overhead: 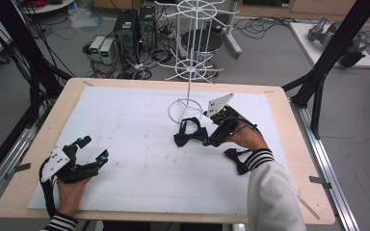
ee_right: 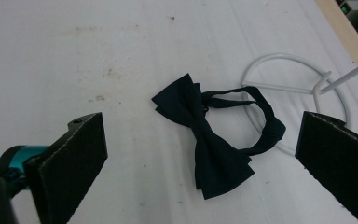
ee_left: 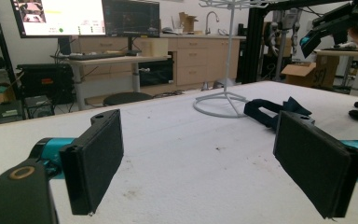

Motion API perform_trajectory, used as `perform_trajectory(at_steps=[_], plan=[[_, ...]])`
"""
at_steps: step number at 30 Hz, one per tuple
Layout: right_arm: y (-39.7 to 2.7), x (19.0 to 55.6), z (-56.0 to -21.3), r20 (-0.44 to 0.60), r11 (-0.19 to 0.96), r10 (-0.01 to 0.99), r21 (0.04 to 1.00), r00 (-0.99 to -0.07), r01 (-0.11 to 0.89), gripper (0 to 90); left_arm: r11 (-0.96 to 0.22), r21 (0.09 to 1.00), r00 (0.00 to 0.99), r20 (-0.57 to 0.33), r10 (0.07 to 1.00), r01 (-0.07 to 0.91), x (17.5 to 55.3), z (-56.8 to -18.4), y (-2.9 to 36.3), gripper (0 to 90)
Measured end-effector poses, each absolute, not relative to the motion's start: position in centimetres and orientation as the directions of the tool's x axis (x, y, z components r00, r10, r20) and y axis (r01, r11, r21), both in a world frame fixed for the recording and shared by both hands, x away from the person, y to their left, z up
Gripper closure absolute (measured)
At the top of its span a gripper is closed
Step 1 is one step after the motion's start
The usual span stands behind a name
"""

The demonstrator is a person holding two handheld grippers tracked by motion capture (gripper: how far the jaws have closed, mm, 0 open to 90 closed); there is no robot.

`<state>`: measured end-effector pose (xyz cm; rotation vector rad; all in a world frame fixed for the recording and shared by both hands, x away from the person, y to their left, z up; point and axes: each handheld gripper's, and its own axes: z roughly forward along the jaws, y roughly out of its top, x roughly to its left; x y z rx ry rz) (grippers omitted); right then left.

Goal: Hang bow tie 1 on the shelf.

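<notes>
Right hand-held gripper [ee_right: 200, 154], jaws wide and empty above the bow tie [ee_right: 203, 144]; closing may snag the strap against the stand's base ring [ee_right: 279, 60] at 2 o'clock.

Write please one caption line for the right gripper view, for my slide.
Open right gripper poised above a black fabric bow tie lying beside the white wire stand's ring base.

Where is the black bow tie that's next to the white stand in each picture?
High view: the bow tie lies centre-right, just left of the right gripper.
Left gripper view: upper right, partly behind a jaw.
Right gripper view: centre.
Shared landmark: the white stand's ring base.
</notes>
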<state>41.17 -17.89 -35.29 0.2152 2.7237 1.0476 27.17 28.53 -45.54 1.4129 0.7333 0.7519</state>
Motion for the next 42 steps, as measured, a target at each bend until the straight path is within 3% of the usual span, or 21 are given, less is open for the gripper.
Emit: perform_trajectory(at_steps=[27,29,42], plan=[[-14.5,44.0,-38.1,-0.128,0.828,0.172,0.555,-0.977,0.074,1.8,0.018,1.0,0.577,-0.003,0.817,-0.021,27.2,-45.5,28.5,16.4],[-14.4,44.1,-38.4,-0.117,0.835,0.163,0.545,-0.98,0.073,5.8,0.019,1.0,0.577,-0.003,0.817,-0.021,27.2,-45.5,28.5,16.4],[-13.3,44.5,-39.9,-0.096,0.868,0.139,0.49,-0.986,0.075,7.2,0.019,1.0,0.577,-0.003,0.817,-0.021,27.2,-45.5,28.5,16.4]])
